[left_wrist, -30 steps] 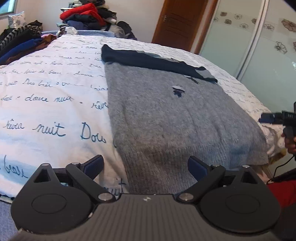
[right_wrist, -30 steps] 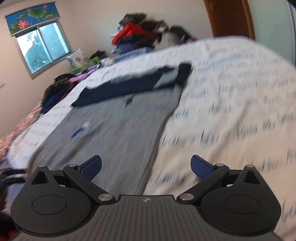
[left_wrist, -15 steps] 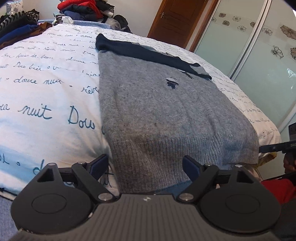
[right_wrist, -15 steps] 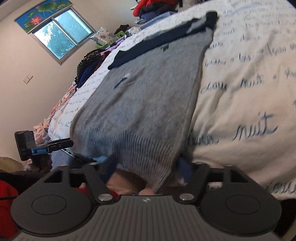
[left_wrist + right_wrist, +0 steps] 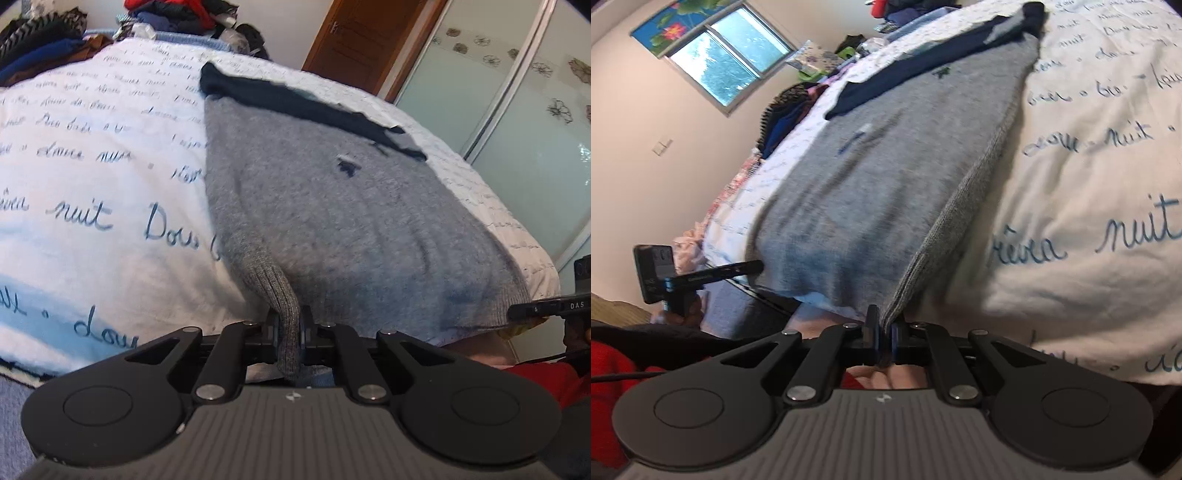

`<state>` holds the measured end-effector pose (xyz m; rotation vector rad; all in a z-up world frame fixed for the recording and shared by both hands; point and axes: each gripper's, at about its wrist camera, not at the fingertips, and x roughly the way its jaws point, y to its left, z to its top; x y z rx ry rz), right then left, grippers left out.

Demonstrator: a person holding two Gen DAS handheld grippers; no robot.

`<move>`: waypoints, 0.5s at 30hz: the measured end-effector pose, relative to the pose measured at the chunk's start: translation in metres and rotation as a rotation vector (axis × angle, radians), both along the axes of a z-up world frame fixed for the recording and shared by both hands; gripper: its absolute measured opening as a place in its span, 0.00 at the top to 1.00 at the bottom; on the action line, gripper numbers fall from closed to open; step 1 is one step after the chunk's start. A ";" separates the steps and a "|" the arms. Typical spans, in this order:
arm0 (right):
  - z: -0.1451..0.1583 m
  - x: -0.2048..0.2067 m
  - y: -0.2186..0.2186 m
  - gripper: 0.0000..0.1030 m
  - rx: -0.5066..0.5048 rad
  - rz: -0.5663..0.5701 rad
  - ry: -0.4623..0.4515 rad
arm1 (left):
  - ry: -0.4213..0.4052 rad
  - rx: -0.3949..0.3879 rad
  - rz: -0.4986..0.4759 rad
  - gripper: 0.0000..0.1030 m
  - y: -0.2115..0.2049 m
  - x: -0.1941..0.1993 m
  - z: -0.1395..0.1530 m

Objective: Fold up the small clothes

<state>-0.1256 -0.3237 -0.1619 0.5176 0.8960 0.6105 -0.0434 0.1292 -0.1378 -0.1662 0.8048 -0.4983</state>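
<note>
Pinching the ribbed hem of the grey sweater [image 5: 332, 206], the left gripper [image 5: 289, 332] has just clamped its jaws on one near corner, at the bed [image 5: 92, 192] edge, ready to lift it for a fold.

On the right wrist view, the right gripper [image 5: 882, 341] has likewise just closed on the sweater's other hem corner, so both ends should rise evenly.
</note>
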 end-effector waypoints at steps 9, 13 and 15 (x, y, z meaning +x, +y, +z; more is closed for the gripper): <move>0.035 0.005 -0.025 0.94 0.203 -0.043 -0.104 | -0.169 -0.049 -0.011 0.91 -0.015 0.001 0.070; 0.053 0.021 -0.031 0.94 0.258 -0.061 -0.178 | -0.232 -0.064 -0.008 0.91 -0.025 0.019 0.096; 0.063 0.031 -0.031 0.94 0.262 -0.067 -0.215 | -0.260 -0.068 -0.003 0.91 -0.031 0.028 0.106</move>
